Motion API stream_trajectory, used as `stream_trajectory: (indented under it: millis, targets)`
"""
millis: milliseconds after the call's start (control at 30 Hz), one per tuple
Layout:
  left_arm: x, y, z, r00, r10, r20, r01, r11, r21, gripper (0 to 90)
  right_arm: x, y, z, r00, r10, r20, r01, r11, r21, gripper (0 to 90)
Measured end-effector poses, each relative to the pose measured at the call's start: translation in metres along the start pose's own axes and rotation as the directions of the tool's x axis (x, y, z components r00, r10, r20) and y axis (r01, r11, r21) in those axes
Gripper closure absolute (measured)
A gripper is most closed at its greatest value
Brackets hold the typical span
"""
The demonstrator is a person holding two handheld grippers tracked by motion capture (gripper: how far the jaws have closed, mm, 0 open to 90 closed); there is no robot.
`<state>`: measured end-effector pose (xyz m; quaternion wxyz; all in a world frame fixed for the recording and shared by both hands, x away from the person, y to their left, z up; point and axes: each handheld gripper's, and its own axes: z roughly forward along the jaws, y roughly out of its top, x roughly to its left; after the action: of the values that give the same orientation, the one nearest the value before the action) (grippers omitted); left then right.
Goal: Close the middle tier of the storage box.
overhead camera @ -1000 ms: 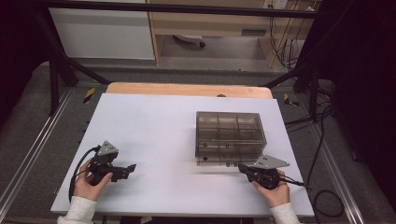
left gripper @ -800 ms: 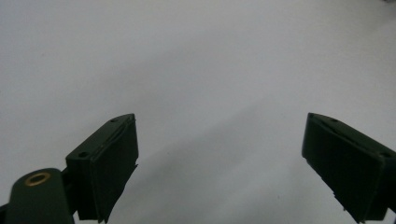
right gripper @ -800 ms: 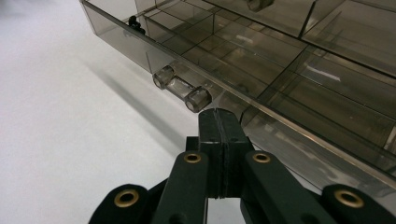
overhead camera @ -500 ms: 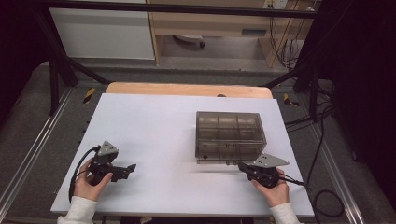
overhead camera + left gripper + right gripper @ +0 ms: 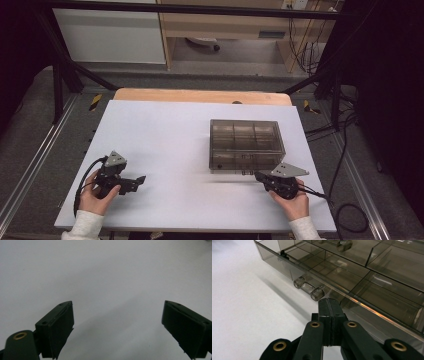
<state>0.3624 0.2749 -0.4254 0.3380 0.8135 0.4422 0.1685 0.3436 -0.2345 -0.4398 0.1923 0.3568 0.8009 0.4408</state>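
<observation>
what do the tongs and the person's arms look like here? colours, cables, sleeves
Both tongs, left and right, are black, each topped by a grey three-cornered plate and trailing a black cable. The gripper views show flat black jaws and brass-coloured rivets on the linkage. The person wears white sleeves with ribbed cuffs.

No readable text, label or number anywhere — none.

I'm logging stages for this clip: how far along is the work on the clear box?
Nothing looks done yet: the clear compartment box sits closed on the table. In hand: the right gripper, jaws shut and empty, points at the box's front edge beside a latch. The left gripper waits open over bare table. Any handling of the box remains.
</observation>
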Motion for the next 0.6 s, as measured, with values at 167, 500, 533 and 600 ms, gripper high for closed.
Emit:
stream_trajectory:
  millis: [167,500,533,600]
  targets:
    - [0.0003,0.0,-0.0002,1.0,0.0,0.0,0.0,1.0,-0.001,10.2,-0.0008,0.0006,0.0013,1.0,-0.001,0.003,0.001,1.0,-0.003,90.0]
    - [0.0001,0.0,-0.0001,1.0,0.001,-0.001,-0.001,1.0,-0.001,10.2,-0.0024,0.0019,0.0033,0.9999,0.001,0.01,-0.001,1.0,-0.006,90.0]
    - [0.0001,0.0,-0.0001,1.0,0.0,-0.001,0.0,1.0,-0.001,10.2,-0.0027,0.002,0.0035,0.9999,-0.001,0.012,0.001,1.0,-0.005,90.0]
    - [0.0003,0.0,-0.0002,1.0,0.001,-0.001,-0.001,1.0,-0.001,10.2,-0.0029,0.002,0.004,0.9999,-0.001,0.014,0.001,1.0,-0.007,90.0]
